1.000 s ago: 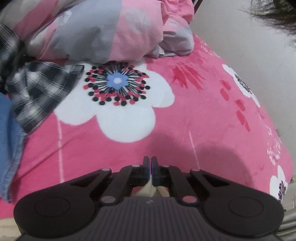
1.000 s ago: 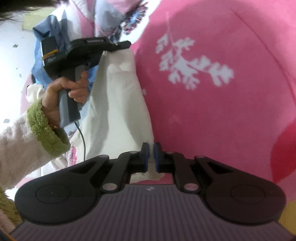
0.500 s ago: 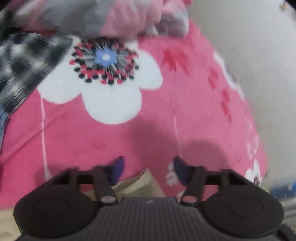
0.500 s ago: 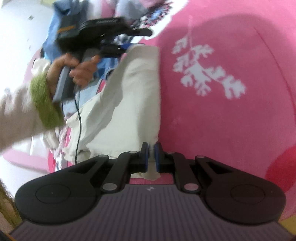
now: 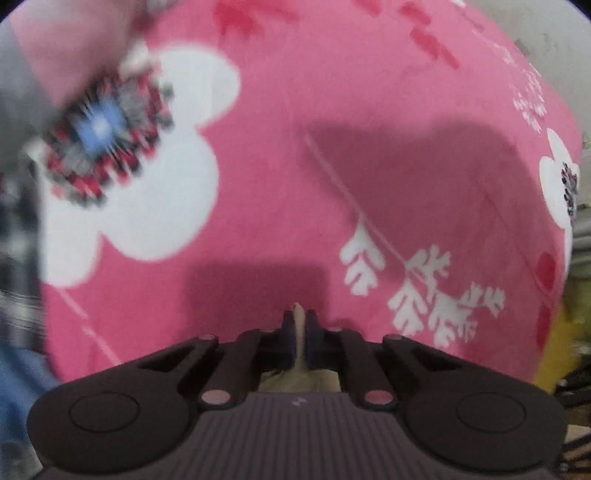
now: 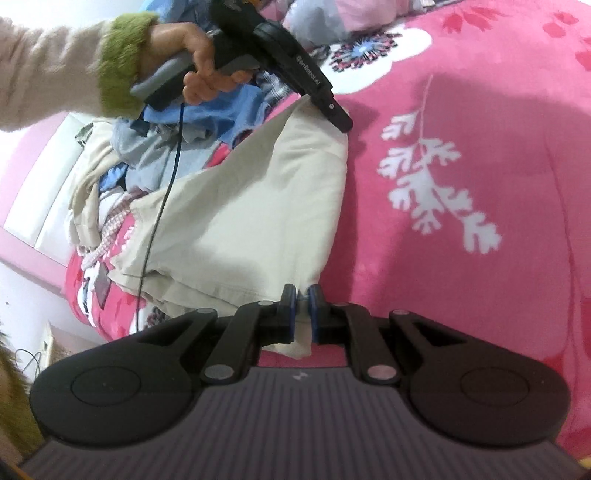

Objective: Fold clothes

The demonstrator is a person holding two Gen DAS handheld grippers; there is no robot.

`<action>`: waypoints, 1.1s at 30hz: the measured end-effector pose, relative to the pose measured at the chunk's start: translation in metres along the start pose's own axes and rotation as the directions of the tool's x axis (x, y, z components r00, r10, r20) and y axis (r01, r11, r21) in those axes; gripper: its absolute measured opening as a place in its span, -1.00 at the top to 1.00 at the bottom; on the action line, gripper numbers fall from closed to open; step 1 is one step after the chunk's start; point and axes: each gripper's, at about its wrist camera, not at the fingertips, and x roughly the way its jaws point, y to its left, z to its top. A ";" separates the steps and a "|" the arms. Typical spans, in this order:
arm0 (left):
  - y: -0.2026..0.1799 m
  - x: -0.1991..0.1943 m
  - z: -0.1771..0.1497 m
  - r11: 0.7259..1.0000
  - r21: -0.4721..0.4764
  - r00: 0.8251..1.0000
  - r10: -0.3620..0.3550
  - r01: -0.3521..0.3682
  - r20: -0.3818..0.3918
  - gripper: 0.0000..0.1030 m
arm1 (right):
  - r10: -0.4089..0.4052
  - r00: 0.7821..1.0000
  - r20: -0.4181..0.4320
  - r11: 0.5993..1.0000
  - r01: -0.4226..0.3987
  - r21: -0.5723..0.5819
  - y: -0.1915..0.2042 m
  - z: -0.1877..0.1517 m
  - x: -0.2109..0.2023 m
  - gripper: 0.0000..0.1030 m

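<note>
A cream garment [image 6: 258,218] lies stretched on the pink flowered bedspread [image 6: 480,155]. My right gripper [image 6: 301,295] is shut on its near corner. In the right wrist view the left gripper [image 6: 341,120], held by a hand [image 6: 195,62] in a cream sleeve with a green cuff, pinches the garment's far corner. In the left wrist view my left gripper [image 5: 298,321] is shut on a thin fold of the cream garment [image 5: 299,332], just above the bedspread [image 5: 332,129]. That view is blurred by motion.
A heap of blue, grey and plaid clothes [image 6: 207,122] lies left of the garment. A pink and grey quilt [image 6: 332,22] is bunched at the far end of the bed. The bed's edge and floor [image 6: 22,295] are at the left.
My left gripper opened, then shut again on the cream garment, and swung right across the bed. The garment now lies spread flatter between the two grippers. My right gripper kept its hold.
</note>
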 end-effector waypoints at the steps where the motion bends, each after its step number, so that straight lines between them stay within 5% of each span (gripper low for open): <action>1: -0.001 -0.008 -0.005 0.999 -0.041 0.999 0.031 -0.030 0.031 0.91 | -0.011 1.000 -0.005 0.999 0.011 0.031 -0.002 -0.003 0.000 0.90; 7: 0.009 -0.031 -0.029 0.937 -0.317 0.952 0.219 -0.144 0.215 0.94 | -0.072 0.997 -0.042 0.974 0.079 0.211 -0.011 -0.024 0.001 1.00; 10: 0.017 -0.022 -0.034 0.934 -0.341 0.955 0.191 -0.105 0.228 0.94 | -0.093 0.990 -0.107 0.950 0.120 0.288 -0.028 -0.040 0.001 1.00; 14: 0.011 -0.018 -0.034 0.953 -0.288 0.954 0.169 -0.094 0.249 0.93 | -0.015 0.997 0.071 0.943 -0.009 0.332 -0.055 -0.009 -0.024 0.96; 17: 0.014 -0.018 -0.034 0.951 -0.295 0.951 0.170 -0.090 0.259 0.93 | 0.068 0.988 0.141 0.963 -0.102 0.249 -0.069 0.040 -0.002 0.94; 19: 0.013 -0.019 -0.036 0.953 -0.290 0.947 0.175 -0.093 0.271 0.93 | 0.145 0.978 0.153 0.968 -0.172 0.185 -0.077 0.077 0.026 0.91; 22: 0.013 -0.022 -0.040 0.947 -0.306 0.937 0.187 -0.093 0.294 0.93 | 0.270 0.960 0.080 0.947 -0.280 0.160 -0.088 0.125 0.082 0.38; 24: 0.016 -0.023 -0.043 0.936 -0.336 0.928 0.211 -0.101 0.307 0.93 | 0.329 0.944 -0.001 0.933 -0.325 0.153 -0.088 0.134 0.113 0.56; 25: 0.018 -0.023 -0.044 0.932 -0.348 0.927 0.213 -0.099 0.309 0.93 | 0.340 0.940 -0.026 0.930 -0.332 0.158 -0.089 0.132 0.119 0.88; 30: 0.016 -0.014 -0.045 0.935 -0.347 0.931 0.185 -0.069 0.314 0.93 | 0.309 0.951 0.027 0.922 -0.306 0.235 -0.096 0.079 0.069 0.91; 33: 0.018 -0.010 -0.043 0.932 -0.357 0.930 0.184 -0.062 0.317 0.94 | 0.230 0.969 -0.085 0.951 -0.205 0.230 -0.096 0.048 0.053 1.00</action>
